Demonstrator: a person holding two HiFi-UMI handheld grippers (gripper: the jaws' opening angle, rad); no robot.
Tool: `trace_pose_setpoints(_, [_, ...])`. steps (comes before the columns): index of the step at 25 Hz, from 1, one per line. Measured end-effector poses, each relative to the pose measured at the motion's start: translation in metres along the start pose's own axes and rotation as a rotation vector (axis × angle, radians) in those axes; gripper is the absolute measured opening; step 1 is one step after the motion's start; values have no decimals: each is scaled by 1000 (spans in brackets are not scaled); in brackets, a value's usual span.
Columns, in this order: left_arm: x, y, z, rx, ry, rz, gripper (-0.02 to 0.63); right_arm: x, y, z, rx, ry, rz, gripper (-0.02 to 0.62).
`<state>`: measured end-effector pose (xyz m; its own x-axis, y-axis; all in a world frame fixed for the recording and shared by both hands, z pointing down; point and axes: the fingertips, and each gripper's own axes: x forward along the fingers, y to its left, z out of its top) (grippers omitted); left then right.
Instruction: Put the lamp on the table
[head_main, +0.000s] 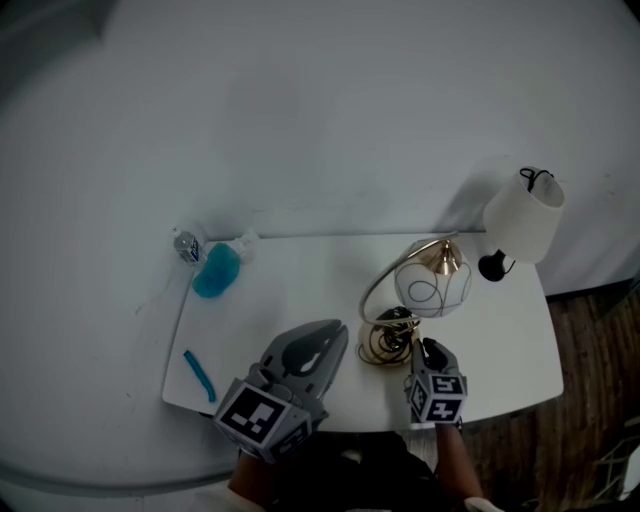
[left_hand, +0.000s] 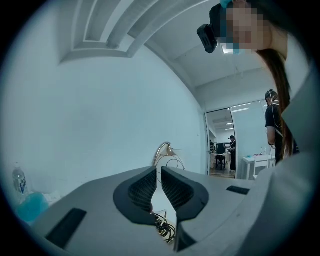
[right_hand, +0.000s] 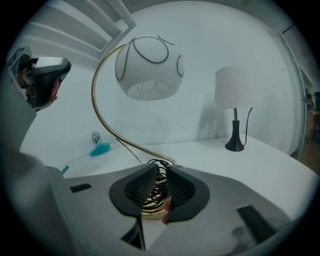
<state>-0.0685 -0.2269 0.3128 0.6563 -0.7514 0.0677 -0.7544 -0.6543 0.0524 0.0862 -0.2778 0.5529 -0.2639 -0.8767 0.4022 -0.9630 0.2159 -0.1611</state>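
Right gripper view – right gripper (right_hand: 161, 171) jaws pressed together nr lamp (right_hand: 149, 67) on table (right_hand: 265, 160); left gripper (left_hand: 158, 171) same.

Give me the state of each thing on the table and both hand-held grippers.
Gold lamp: upright on the table, cord coiled at base.
White-shade lamp: upright, back right corner.
Water bottle: standing, back left corner.
Blue stick: lying flat.
Left hand-held gripper: shut, empty.
Right hand-held gripper: shut, beside the lamp base.
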Motion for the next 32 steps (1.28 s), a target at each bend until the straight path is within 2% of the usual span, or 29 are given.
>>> trace_pose_setpoints(8, [-18, -5, -3, -3, -3, -9, 40, -20, 12, 6, 35, -43, 7, 46])
trace_pose_setpoints(21, [-53, -8, -13, 11, 0, -7, 18, -51, 35, 10, -27, -77, -21, 41])
trace_pose_setpoints(32, [-77, -15, -19, 4, -3, -21, 11, -73, 53, 10, -29, -99, -28, 40])
